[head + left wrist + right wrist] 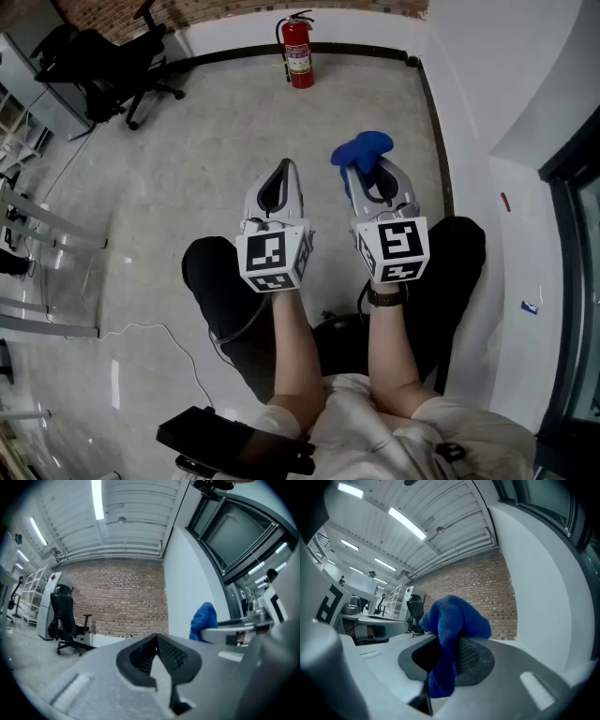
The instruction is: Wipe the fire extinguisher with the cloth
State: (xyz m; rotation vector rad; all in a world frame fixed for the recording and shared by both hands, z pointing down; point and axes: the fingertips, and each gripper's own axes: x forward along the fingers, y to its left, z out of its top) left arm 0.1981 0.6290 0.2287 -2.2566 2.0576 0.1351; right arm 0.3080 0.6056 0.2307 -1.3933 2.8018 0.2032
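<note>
Red fire extinguisher [298,54], white label, black hose. Bright blue cloth [452,630]. Pale grey left gripper [284,171] and right gripper [371,174], with black ribbed pads [173,654]. 2 marker cubes [274,258], patterned in black-and-white squares. Red-brown brick wall [126,597], pale mortar lines. Black office chair [103,66]. Mottled grey floor [187,159]. Black trousers [211,281].

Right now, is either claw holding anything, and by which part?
The right gripper pinches the cloth around its middle: one end bunches past the jaws, the other trails behind them. The left gripper is shut on nothing.
</note>
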